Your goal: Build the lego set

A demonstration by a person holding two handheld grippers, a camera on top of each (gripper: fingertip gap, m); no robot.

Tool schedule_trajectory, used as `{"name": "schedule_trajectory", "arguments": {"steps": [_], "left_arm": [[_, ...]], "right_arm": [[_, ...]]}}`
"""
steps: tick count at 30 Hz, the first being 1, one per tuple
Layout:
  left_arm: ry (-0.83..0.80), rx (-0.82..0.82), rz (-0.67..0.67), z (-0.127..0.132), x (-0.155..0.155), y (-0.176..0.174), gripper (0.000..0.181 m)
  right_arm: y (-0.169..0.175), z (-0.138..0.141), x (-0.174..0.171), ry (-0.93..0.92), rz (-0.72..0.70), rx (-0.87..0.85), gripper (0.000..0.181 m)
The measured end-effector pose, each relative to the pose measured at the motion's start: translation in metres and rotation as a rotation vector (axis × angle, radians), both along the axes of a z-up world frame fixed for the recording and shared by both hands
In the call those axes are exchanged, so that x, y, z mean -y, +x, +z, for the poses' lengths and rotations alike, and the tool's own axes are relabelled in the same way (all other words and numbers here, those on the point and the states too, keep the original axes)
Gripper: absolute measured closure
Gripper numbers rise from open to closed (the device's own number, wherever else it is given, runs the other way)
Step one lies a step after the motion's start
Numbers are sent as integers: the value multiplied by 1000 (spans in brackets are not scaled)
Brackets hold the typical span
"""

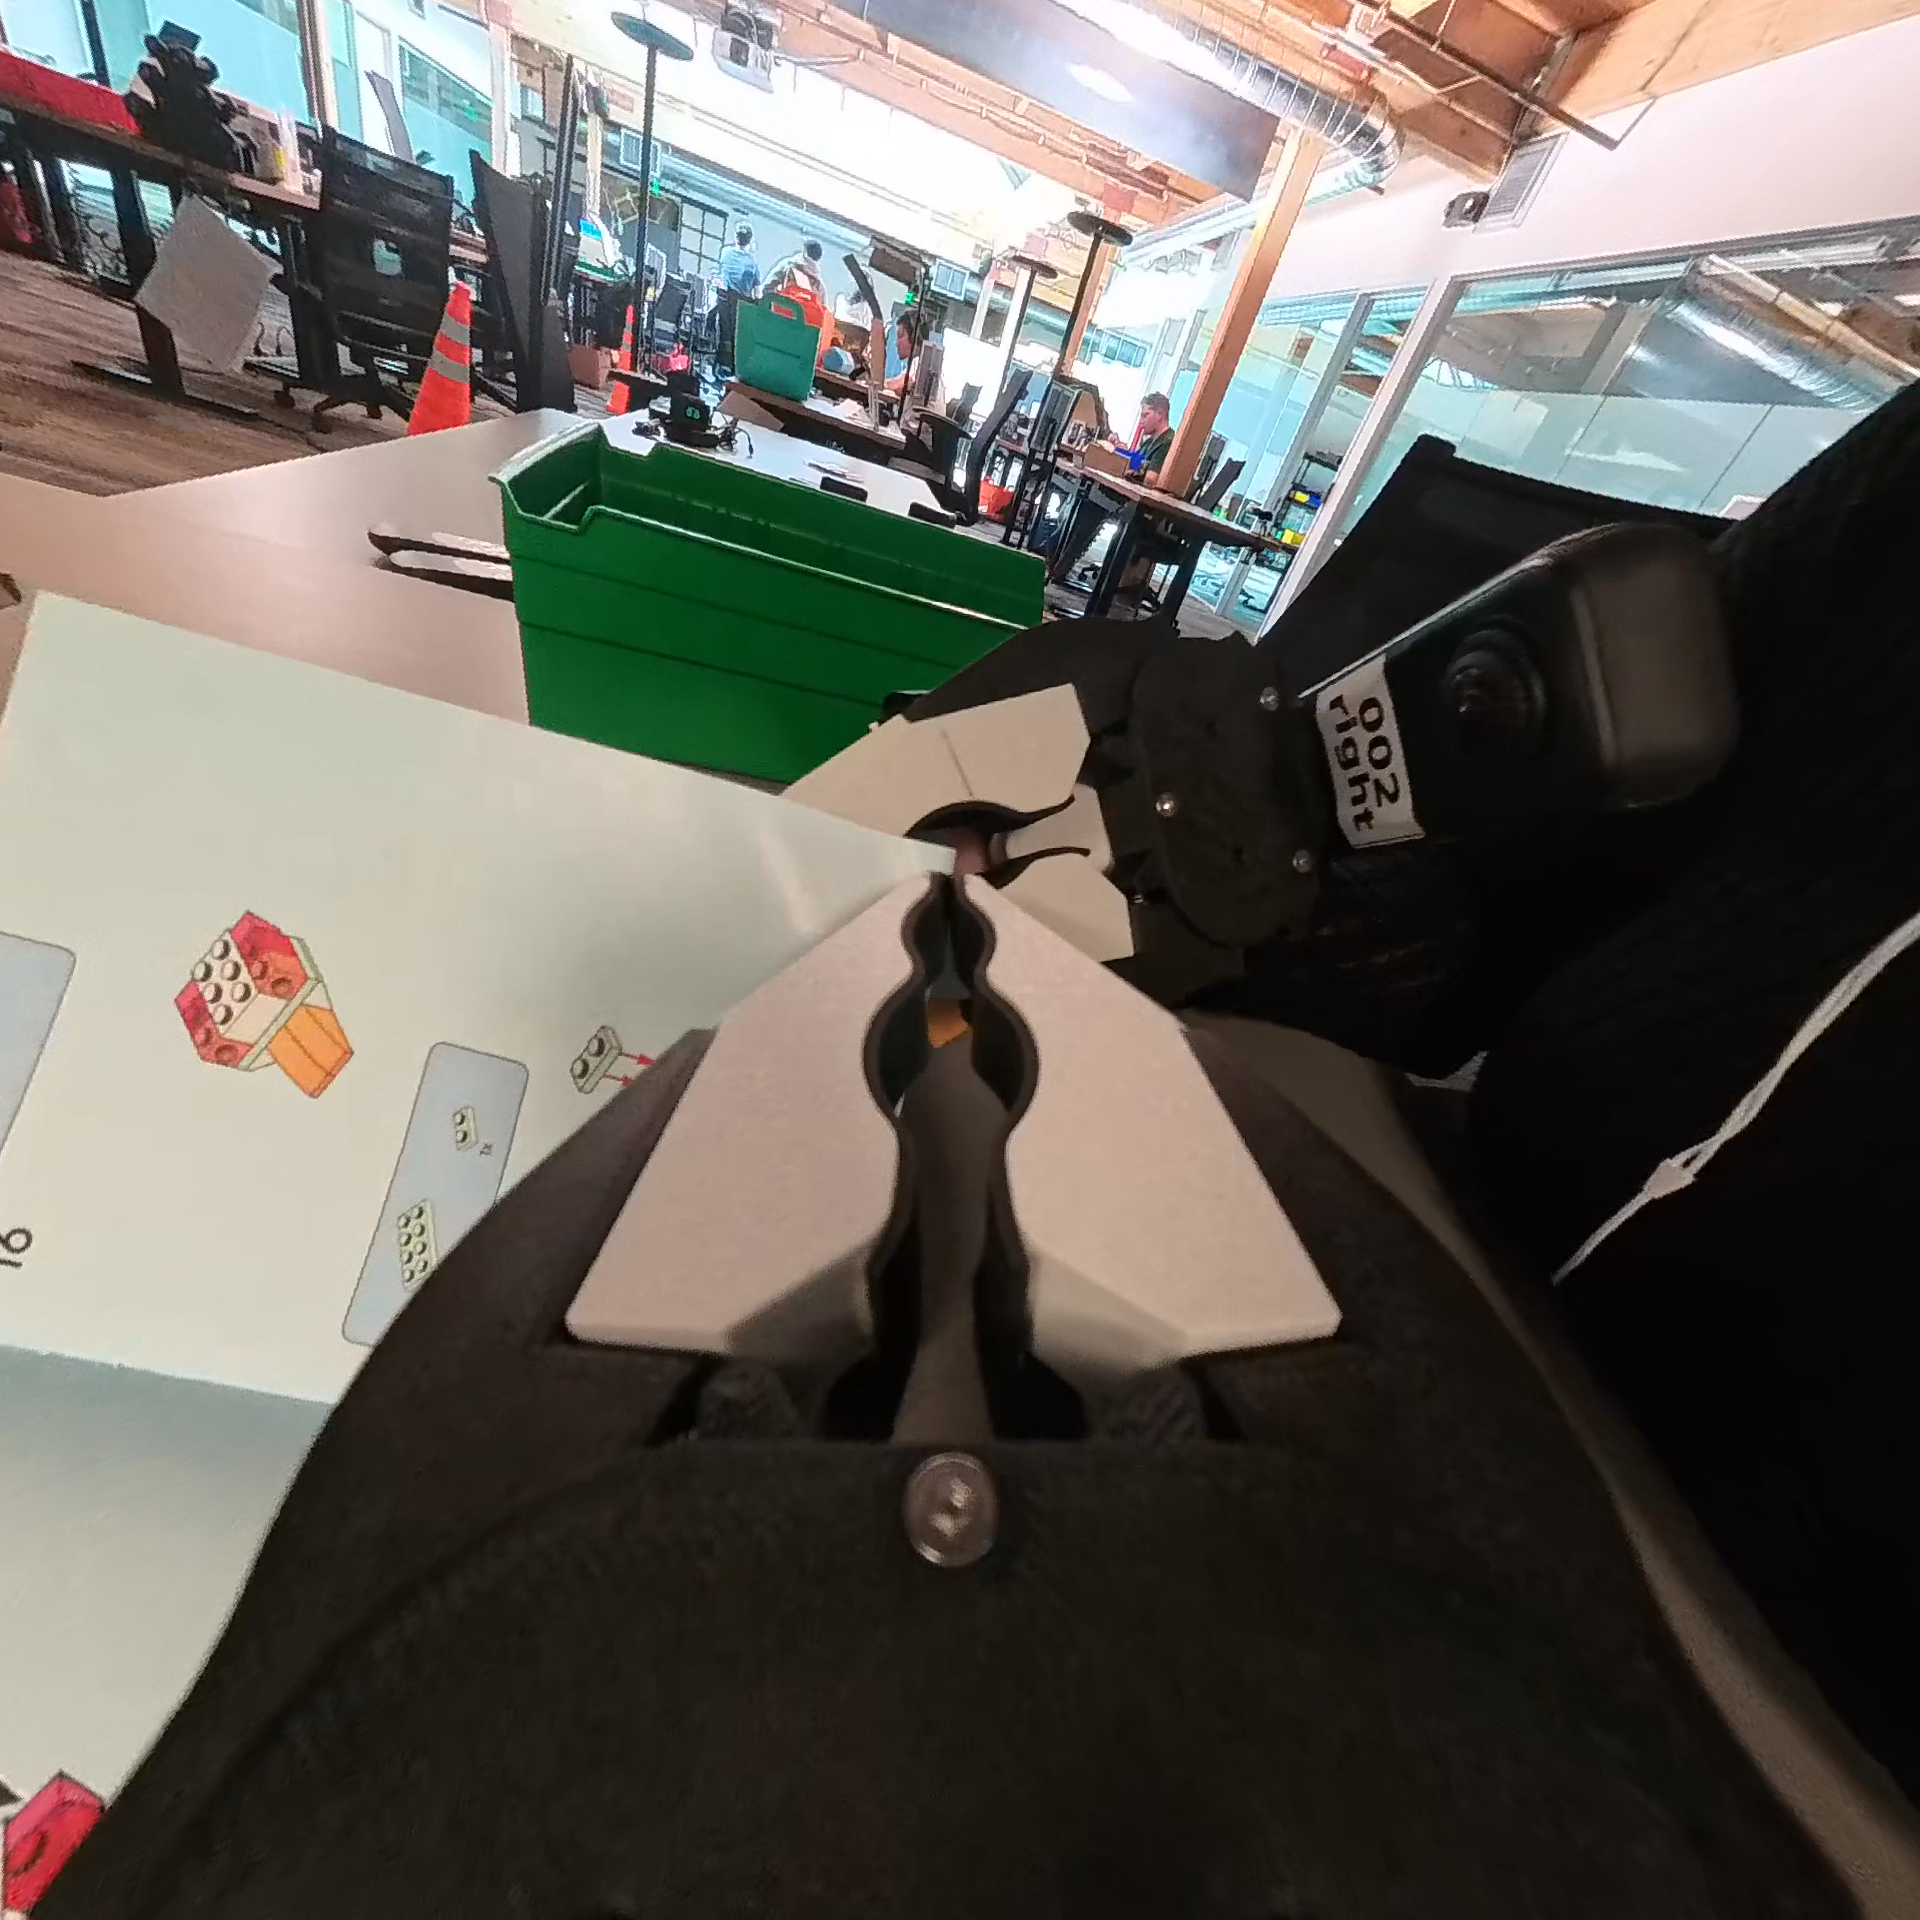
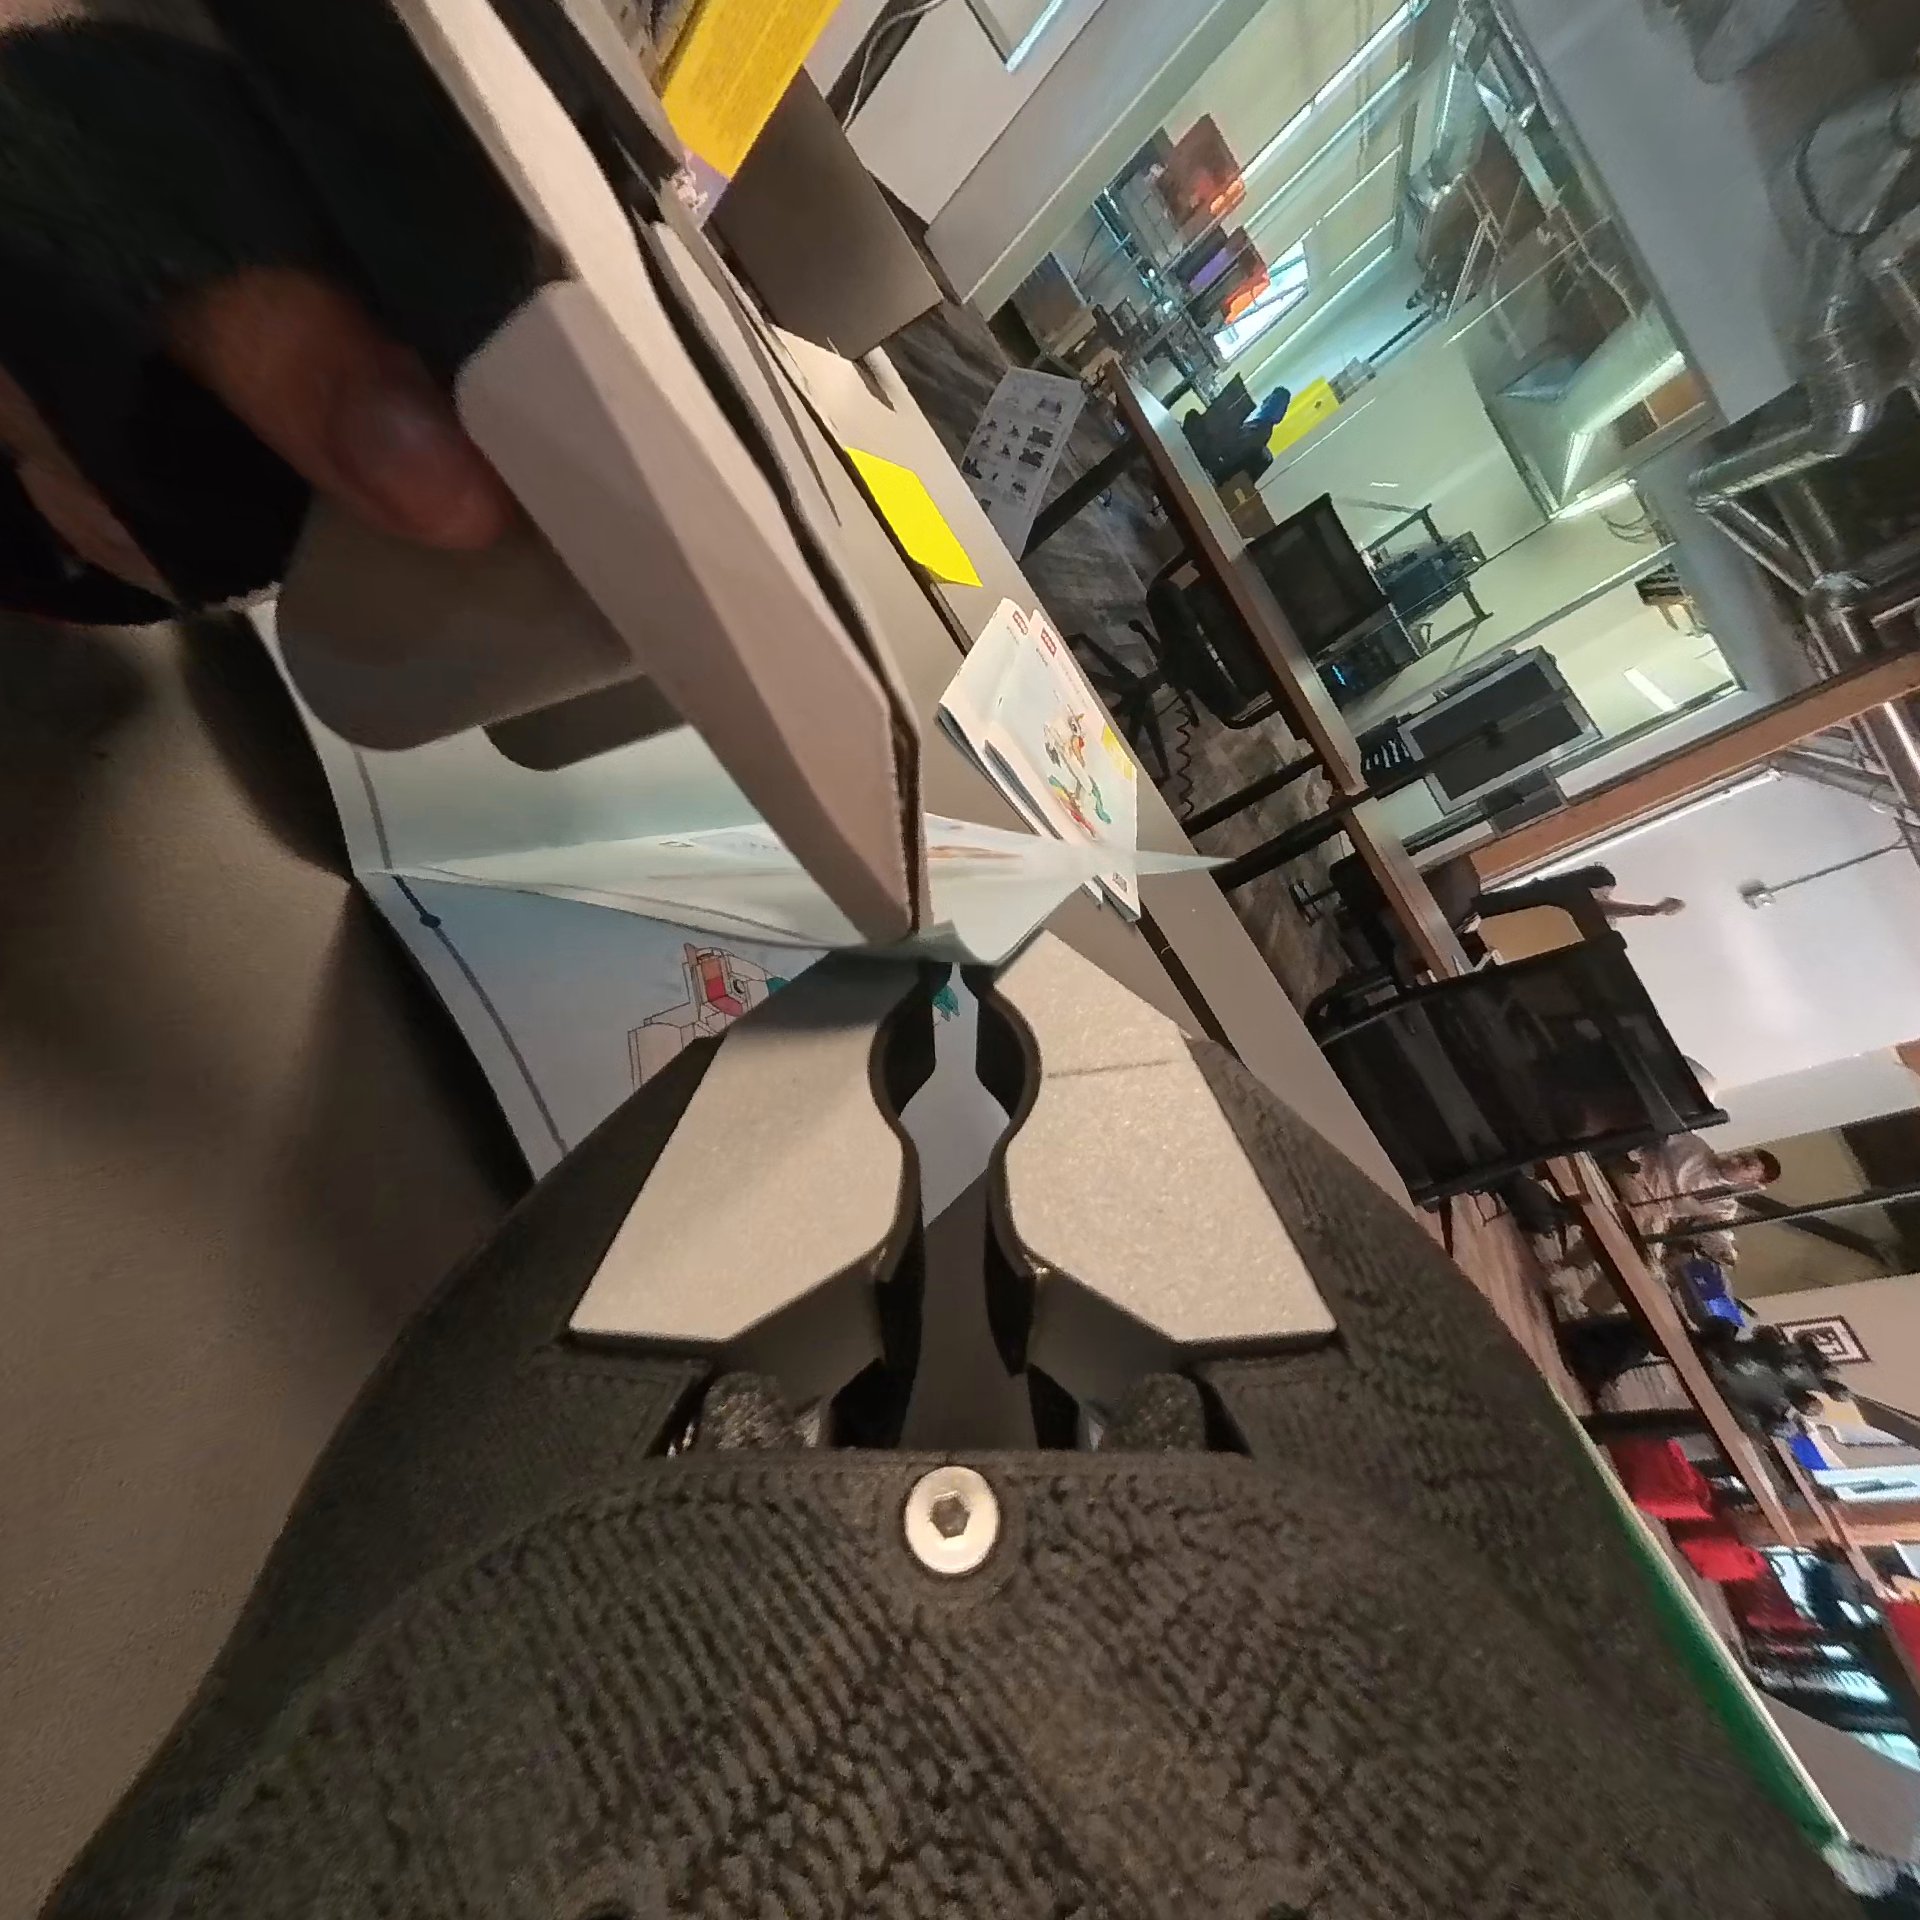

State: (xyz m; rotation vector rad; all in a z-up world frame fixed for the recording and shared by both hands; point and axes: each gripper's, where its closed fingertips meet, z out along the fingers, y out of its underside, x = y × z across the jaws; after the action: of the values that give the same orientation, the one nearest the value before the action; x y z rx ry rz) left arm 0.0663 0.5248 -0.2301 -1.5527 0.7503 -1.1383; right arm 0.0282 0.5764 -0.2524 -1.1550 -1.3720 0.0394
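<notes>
— Two grippers meet at one page corner. What do we see of the instruction booklet (image 1: 343, 883)?

— Pale pages, printed with red, white and orange brick drawings, lifted above the desk (image 1: 312, 540). Our left gripper (image 1: 951, 894) has its jaws pinched on the corner; our right gripper (image 2: 951, 971) keeps a narrow gap, holding nothing we can see.

— Behind it?

— A green bin (image 1: 748, 623).

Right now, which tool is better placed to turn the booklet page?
Left. The left tool looks shut on the corner of the booklet page, so it could lift it over. The right tool is slightly open, with the page only lying across one finger.
</notes>
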Motion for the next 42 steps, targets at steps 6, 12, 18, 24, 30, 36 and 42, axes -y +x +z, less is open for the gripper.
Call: {"name": "schedule_trajectory", "arguments": {"steps": [6,12,18,24,30,36,42], "left_arm": [[-29,85,-2,9,-1,-7,181],[-53,144,-15,14,0,-13,181],[-108,216,-70,17,3,-11,181],[-140,230,-111,15,5,-5,181],[-123,188,-13,13,-4,-13,181],[-127,157,80,9,-13,-24,181],[-116,141,107,10,-3,-32,181]], "right_arm": [[3,1,-3,-2,-10,-11,181],[4,1,-6,-6,-16,-13,181],[3,0,-4,-5,-2,-15,181],[-3,2,5,9,41,-28,181],[3,2,-4,-11,-1,-33,181],[21,-3,-28,-32,-109,12,180],[53,29,-48,38,-211,-52,181]]}}
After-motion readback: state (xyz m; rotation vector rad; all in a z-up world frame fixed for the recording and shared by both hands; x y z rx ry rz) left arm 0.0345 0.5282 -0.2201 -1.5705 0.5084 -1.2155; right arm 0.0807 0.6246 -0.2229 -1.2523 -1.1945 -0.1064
